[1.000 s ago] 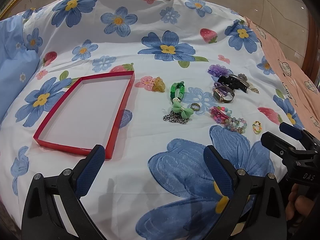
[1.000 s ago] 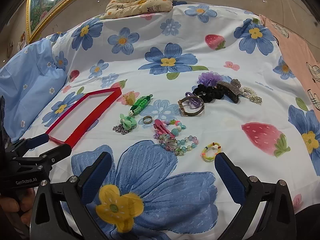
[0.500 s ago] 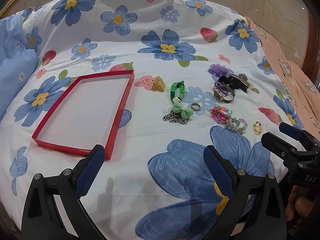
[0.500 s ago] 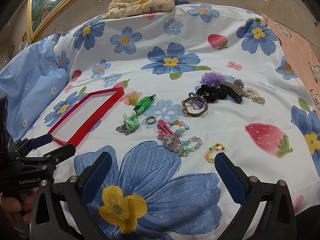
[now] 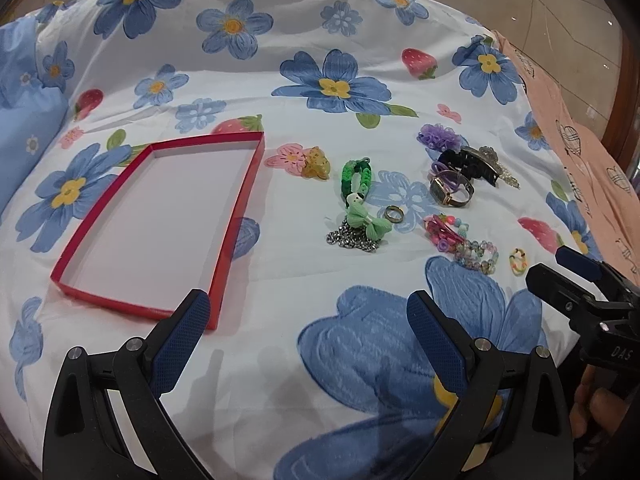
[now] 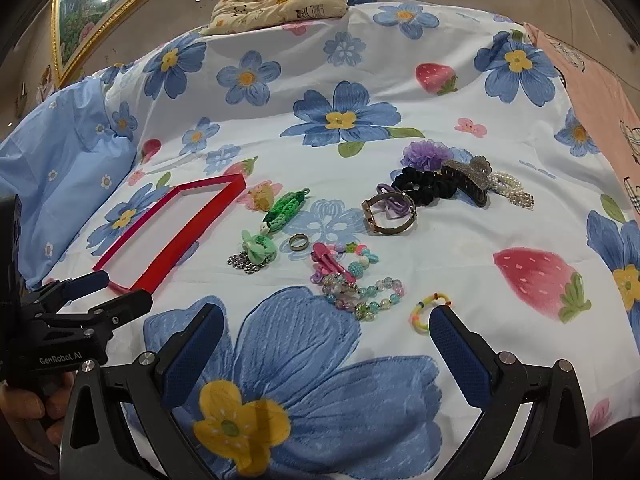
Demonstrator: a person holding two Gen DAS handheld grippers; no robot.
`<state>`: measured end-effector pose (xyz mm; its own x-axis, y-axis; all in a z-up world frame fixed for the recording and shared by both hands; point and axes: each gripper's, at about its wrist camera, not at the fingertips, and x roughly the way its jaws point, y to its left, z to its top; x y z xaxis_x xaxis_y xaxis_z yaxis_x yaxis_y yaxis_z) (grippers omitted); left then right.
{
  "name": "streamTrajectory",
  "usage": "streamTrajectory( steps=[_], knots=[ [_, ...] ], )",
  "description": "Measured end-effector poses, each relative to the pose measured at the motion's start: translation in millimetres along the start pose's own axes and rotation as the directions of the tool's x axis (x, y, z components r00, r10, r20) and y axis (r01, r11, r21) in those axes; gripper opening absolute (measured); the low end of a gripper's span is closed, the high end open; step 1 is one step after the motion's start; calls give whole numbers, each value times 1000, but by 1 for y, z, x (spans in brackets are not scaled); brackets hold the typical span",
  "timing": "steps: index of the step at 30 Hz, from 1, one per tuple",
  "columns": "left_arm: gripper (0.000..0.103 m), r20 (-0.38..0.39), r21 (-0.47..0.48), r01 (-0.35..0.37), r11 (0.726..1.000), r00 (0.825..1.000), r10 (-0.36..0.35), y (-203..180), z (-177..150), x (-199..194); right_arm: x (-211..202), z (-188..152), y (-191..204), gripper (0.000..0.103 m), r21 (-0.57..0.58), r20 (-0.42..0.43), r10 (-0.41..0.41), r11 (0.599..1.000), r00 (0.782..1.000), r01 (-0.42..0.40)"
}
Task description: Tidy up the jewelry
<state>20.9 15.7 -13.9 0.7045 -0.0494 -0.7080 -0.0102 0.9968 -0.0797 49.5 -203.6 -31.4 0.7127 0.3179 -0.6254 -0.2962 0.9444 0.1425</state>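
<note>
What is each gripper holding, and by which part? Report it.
Nothing. The left gripper and right gripper are both open and empty above the bedsheet.

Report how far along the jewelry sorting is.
Done: nothing yet; the red tray holds no pieces. In hand: nothing; the left gripper and right gripper are both open over the bedspread. Left: everything, including the ring, watch, beaded bracelet and green bow.

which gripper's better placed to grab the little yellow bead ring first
Right. The right gripper is open with one fingertip right beside the yellow bead ring. The left gripper, also open, sits by the red tray.
</note>
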Motion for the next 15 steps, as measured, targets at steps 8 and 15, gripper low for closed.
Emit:
streamTrajectory(
  steps=[8, 15],
  knots=[
    [99, -37, -16, 32, 999, 999, -32, 8, 33, 19, 11, 20, -13, 100, 17, 1, 17, 1000, 1000, -17],
    [99, -50, 1, 62, 998, 997, -62, 4, 66, 35, 34, 38, -30, 74, 56, -41, 19, 998, 999, -17]
  ],
)
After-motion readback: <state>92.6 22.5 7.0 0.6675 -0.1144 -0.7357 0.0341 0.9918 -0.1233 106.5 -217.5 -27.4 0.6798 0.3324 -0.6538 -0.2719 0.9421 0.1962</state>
